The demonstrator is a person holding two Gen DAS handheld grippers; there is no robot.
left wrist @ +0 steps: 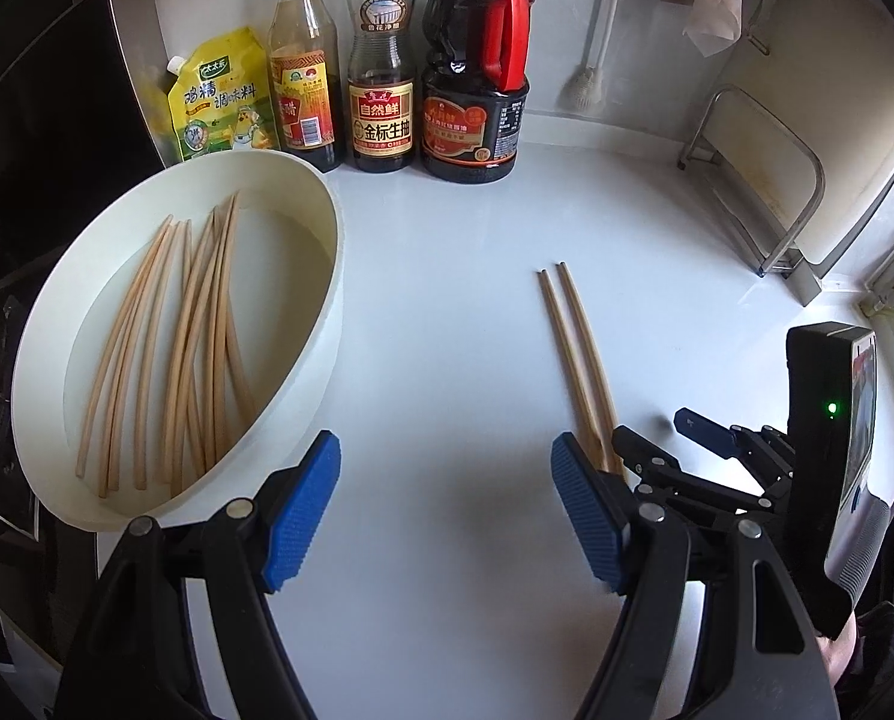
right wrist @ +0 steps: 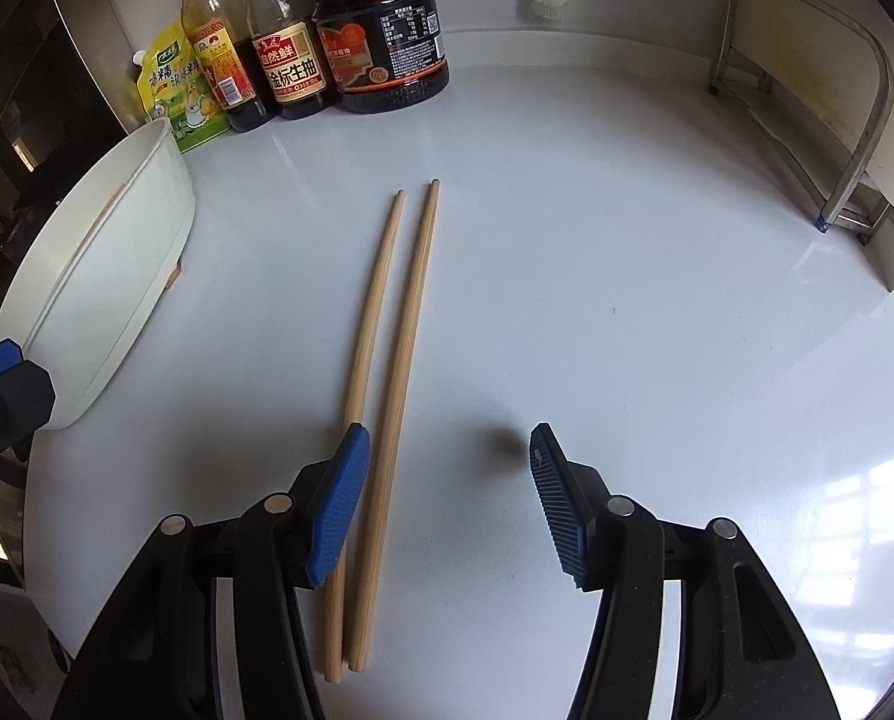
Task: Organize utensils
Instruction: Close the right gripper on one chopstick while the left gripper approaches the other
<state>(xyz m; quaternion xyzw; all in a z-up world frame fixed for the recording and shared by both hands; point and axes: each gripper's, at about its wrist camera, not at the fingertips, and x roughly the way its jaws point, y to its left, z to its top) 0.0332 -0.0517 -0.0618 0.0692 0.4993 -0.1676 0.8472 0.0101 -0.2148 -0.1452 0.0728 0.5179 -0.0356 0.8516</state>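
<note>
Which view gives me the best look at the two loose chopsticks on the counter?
The right wrist view: the two loose chopsticks lie nearly full length on the counter, only partly covered by a claw finger. In the left wrist view the pair sits off to the right, its near ends hidden behind the claws.

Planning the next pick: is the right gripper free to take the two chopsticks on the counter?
Probably yes. The right gripper is open just above the two chopsticks, nothing lies between, though its jaws sit slightly to their right.

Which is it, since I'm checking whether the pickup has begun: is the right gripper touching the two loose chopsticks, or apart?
Cannot tell. In the right wrist view the right gripper is open, its left finger overlapping the loose chopsticks, with neither contact nor gap plain.
</note>
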